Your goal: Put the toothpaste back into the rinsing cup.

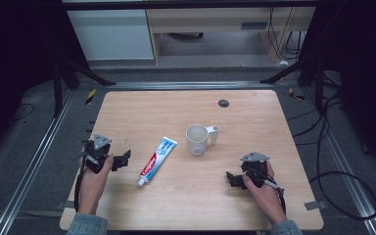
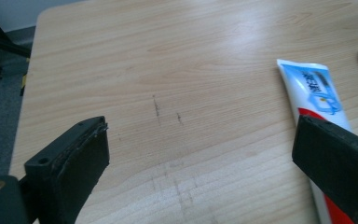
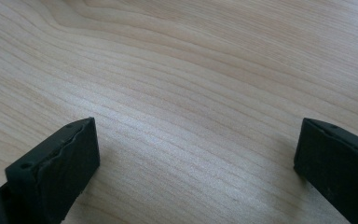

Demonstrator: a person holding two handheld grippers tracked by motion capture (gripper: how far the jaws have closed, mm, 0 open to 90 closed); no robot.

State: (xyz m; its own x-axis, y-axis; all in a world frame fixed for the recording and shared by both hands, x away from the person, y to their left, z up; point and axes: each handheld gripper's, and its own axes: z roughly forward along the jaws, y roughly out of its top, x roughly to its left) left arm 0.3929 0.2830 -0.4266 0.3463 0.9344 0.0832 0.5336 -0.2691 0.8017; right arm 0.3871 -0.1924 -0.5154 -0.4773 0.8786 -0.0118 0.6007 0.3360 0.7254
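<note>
Judging progress: nothing is gripped or moved yet; the work looks to be at its very start.
Left gripper (image 1: 122,160): rests low on the table's left side, jaws spread wide and empty, pointing toward the toothpaste tube.
Right gripper (image 1: 231,179): sits on the table's right side, jaws also spread wide with bare wood between them in the right gripper view.
Toothpaste tube (image 1: 157,160): lies flat near the middle of the table (image 1: 254,105), cap end toward the person, crimped end angled toward the mug; just beside the left gripper, apart from it. In the left gripper view the tube (image 2: 314,91) runs behind the right-hand jaw, not between the jaws.
Mug (image 1: 196,139): stands upright and empty-looking, handle to the right, near the tube's far end but not touching it.
Done: at most, both grippers are open and ready.
Left: closing in on the tube, gripping it, lifting it, and probably carrying it to the mug, a guess from the layout.
</note>
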